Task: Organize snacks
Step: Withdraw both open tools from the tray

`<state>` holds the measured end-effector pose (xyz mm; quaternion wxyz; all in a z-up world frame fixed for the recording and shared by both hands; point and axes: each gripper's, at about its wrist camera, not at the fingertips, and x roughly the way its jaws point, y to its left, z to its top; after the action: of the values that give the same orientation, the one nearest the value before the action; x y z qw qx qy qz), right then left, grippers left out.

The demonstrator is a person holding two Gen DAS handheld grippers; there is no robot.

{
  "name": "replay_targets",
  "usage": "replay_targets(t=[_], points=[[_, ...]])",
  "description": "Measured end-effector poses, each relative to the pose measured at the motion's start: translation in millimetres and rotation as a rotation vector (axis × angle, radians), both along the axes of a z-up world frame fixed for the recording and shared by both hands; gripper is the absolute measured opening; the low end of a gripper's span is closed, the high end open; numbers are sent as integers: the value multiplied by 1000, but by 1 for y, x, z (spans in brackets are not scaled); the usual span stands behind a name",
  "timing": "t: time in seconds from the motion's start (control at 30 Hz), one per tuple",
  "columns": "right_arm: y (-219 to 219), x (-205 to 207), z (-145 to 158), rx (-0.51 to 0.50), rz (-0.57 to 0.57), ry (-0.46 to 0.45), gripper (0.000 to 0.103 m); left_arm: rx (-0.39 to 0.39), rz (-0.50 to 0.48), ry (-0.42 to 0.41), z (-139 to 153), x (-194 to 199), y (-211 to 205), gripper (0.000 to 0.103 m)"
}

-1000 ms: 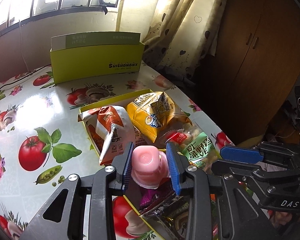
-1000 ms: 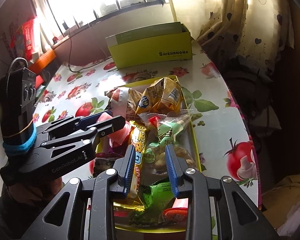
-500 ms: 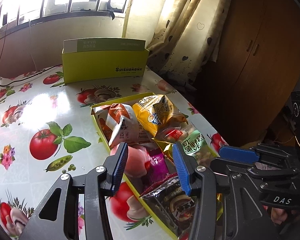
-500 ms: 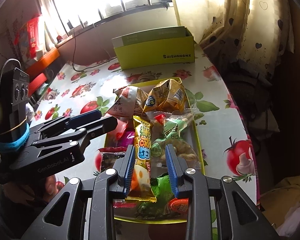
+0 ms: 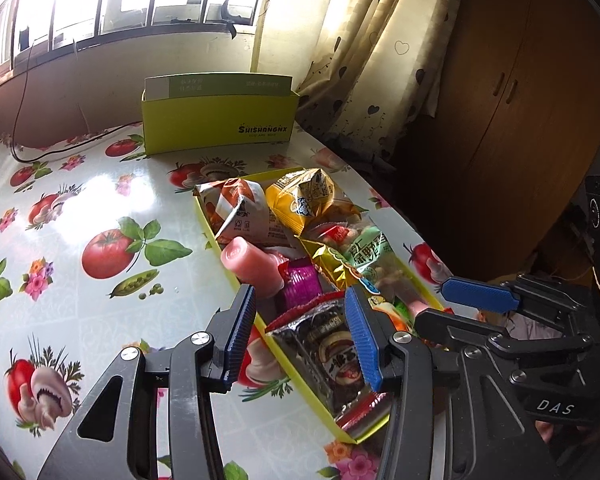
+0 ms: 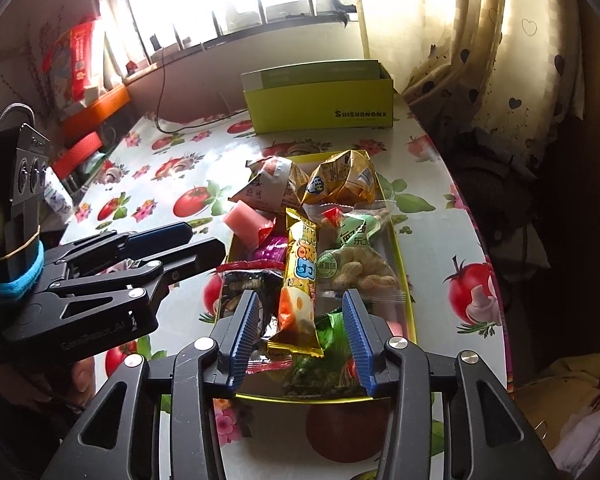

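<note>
Pink and soft-looking, the jelly cup (image 5: 249, 265) lies tilted on the left rim of the yellow tray (image 5: 300, 380), half over the edge, so a nudge could roll it onto the counter (image 5: 72, 216). Beside it crowd the purple packet (image 5: 300, 286), the dark packet (image 5: 332, 356) and the long yellow bar (image 6: 299, 276), which block a clean reach. Both the left gripper (image 5: 300, 332) and the right gripper (image 6: 302, 328) hover near with jaws open, empty. Far off stands a green box (image 5: 220, 120).
</note>
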<state>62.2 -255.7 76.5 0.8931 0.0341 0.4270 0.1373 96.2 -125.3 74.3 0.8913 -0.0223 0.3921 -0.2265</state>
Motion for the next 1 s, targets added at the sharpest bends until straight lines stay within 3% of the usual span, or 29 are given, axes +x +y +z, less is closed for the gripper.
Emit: replay_targets(t=[0.5,1.0], points=[[14,-38,-13,-85,3,10,45,21,-4,6,-5,-42,2,47],[14,-59,-19,-92,-13,10,45,48,-17,22,-14,-68,-7,47]])
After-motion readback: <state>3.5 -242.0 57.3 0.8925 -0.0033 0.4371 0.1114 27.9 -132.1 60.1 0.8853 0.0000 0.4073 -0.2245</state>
